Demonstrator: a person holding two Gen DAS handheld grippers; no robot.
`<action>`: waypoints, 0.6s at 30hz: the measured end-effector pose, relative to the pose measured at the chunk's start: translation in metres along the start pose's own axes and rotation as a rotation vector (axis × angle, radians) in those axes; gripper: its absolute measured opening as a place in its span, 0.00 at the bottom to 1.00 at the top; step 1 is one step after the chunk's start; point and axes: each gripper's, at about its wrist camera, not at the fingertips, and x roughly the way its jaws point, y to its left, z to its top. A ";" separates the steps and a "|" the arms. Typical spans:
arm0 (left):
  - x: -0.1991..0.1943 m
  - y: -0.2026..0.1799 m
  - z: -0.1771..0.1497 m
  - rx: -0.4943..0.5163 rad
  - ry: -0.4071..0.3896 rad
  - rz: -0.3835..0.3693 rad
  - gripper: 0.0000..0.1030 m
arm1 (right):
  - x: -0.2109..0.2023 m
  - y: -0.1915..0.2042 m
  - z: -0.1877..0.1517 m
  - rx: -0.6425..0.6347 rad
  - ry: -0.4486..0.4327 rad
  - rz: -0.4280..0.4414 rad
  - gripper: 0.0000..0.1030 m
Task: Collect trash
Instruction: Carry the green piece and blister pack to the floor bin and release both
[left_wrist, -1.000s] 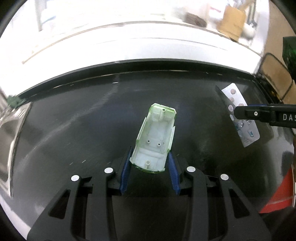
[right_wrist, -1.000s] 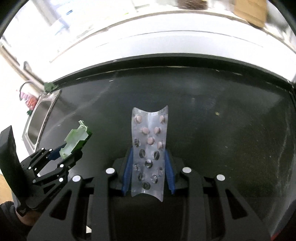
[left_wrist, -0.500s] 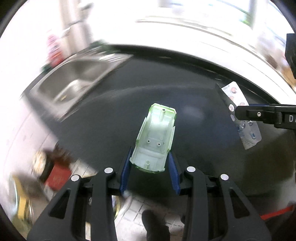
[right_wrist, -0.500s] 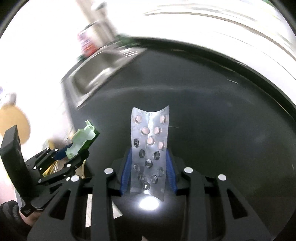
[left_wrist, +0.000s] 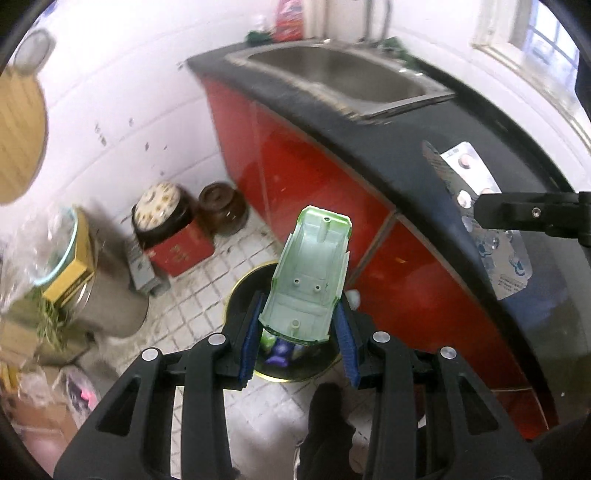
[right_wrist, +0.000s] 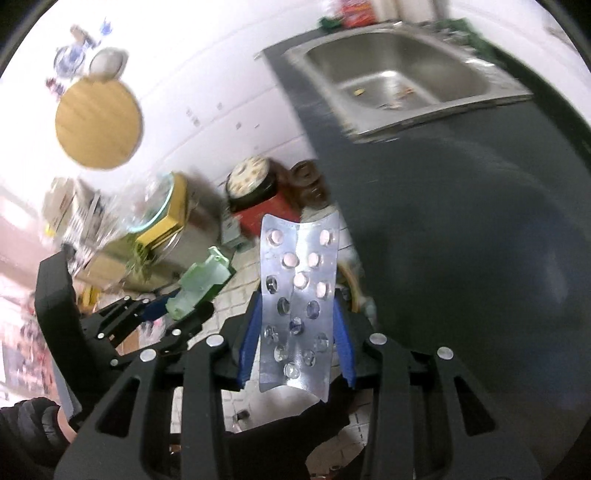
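My left gripper (left_wrist: 299, 308) is shut on a pale green plastic shell (left_wrist: 310, 266), held over a round gold-rimmed trash bin (left_wrist: 231, 314) on the tiled floor; purple scraps lie inside the bin. In the right wrist view my right gripper (right_wrist: 297, 310) has a silver blister pack (right_wrist: 299, 280) standing upright between its blue pads, which still touch its edges while the jaws are opening. It hangs beside the counter edge, above the floor. The same pack (left_wrist: 469, 166) shows at the right of the left wrist view, and the green shell (right_wrist: 201, 280) shows at the left of the right wrist view.
A black counter (left_wrist: 406, 147) with a steel sink (left_wrist: 343, 74) and red cabinet fronts (left_wrist: 295, 173) runs along the right. On the floor stand two jars (left_wrist: 162, 206), a red box (left_wrist: 181, 251) and a metal pot (left_wrist: 110, 295). A dark shoe (left_wrist: 328, 424) is below.
Both grippers have swung and rolled off the black counter top to the floor side, now over the bin. Each still carries its piece. The right pads have spread slightly.
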 end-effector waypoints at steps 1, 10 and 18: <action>0.005 0.006 -0.002 -0.009 0.008 0.000 0.35 | 0.010 0.005 0.003 -0.005 0.015 -0.002 0.36; 0.049 0.036 -0.005 -0.038 0.058 -0.012 0.35 | 0.077 0.022 0.024 -0.004 0.117 -0.015 0.38; 0.070 0.046 0.000 -0.043 0.075 -0.039 0.39 | 0.100 0.029 0.031 -0.005 0.168 -0.011 0.49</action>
